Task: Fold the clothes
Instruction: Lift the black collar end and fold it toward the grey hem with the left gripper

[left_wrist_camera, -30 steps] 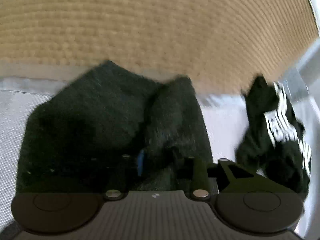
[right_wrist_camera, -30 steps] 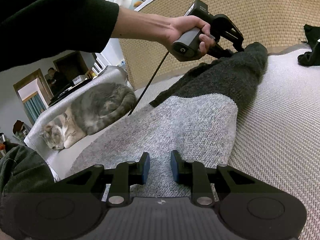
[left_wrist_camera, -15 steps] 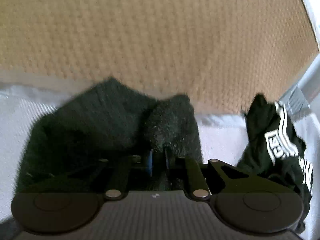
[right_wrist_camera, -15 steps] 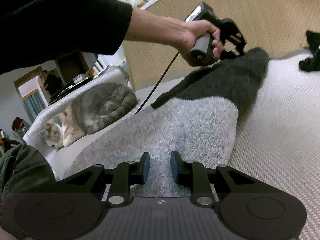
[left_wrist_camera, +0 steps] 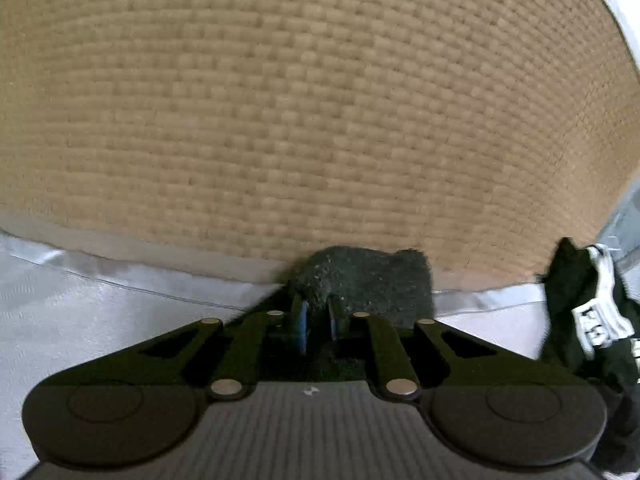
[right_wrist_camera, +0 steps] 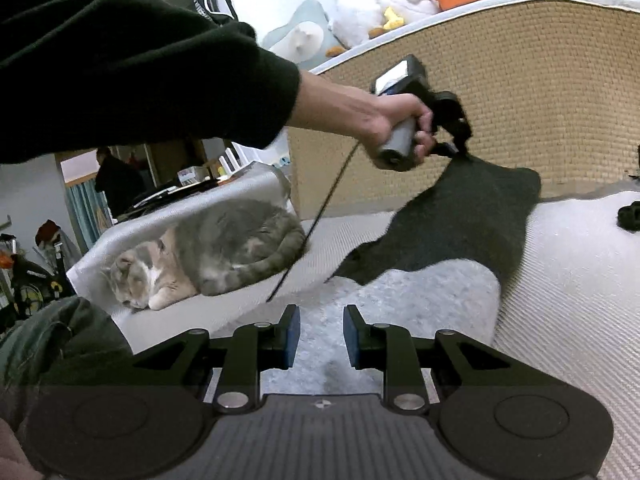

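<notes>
A two-tone fleece sweater lies on the bed, its dark grey part (right_wrist_camera: 460, 220) toward the headboard and its light grey part (right_wrist_camera: 420, 292) nearer me. My left gripper (left_wrist_camera: 316, 308) is shut on a fold of the dark part (left_wrist_camera: 372, 276). The right wrist view shows that gripper (right_wrist_camera: 460, 150) in a person's hand (right_wrist_camera: 384, 124), holding the dark end up off the bed. My right gripper (right_wrist_camera: 320, 332) sits low at the near end. Thick light grey fleece fills the gap between its blue pads (right_wrist_camera: 292, 336), which press on it.
A grey and cream cat (right_wrist_camera: 224, 248) lies curled on the bed's left side, close to the left gripper's cable. A black garment with white stripes (left_wrist_camera: 580, 320) lies to the right. The woven tan headboard (right_wrist_camera: 540, 100) stands behind, with soft toys on its ledge.
The left gripper closed on a fold of the dark fabric, then rose and tilted up, lifting that end off the bed. The right gripper keeps the same gap and rose slightly.
</notes>
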{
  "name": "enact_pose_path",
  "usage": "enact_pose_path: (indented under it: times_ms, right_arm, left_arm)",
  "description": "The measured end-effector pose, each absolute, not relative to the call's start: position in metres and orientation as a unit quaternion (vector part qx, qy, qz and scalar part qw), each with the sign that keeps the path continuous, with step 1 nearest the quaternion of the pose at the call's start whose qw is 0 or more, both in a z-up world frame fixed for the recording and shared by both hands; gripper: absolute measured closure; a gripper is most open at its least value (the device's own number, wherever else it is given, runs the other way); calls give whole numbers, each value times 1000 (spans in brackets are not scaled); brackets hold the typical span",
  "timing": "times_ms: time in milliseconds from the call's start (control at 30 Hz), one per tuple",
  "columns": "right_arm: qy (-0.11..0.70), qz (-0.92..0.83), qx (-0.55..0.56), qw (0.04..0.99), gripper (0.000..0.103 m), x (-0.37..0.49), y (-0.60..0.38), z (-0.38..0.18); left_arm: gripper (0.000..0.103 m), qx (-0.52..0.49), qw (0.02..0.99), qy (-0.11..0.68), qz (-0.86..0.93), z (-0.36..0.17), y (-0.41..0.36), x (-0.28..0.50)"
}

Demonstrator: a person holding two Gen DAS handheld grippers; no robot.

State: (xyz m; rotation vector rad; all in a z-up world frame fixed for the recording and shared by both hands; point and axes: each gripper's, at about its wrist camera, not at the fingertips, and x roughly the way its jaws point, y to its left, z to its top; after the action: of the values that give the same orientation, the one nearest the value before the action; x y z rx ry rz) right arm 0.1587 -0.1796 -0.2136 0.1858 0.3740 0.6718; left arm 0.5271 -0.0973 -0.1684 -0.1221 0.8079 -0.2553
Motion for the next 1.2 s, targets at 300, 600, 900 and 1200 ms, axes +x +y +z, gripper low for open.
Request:
enact_pose_path:
  times_ms: [300,600,900,1200]
  right_arm:
    - [213,312,97,921,75,165,-190,-227]
    - [213,319,95,919,75,164,-188,-225]
    - [214,323,86,918,75,162,-182,-222]
    - [211,323,61,921,75,156,-172,-218]
  left_arm:
    - [47,-55,890,435,-126,-214,-98,522]
    - [57,-32,866,453,-209,-214,-92,503]
    - [44,-13,829,491,-268,-218,-78,476]
    - [89,-30,871,429,-236,-194,-71,455]
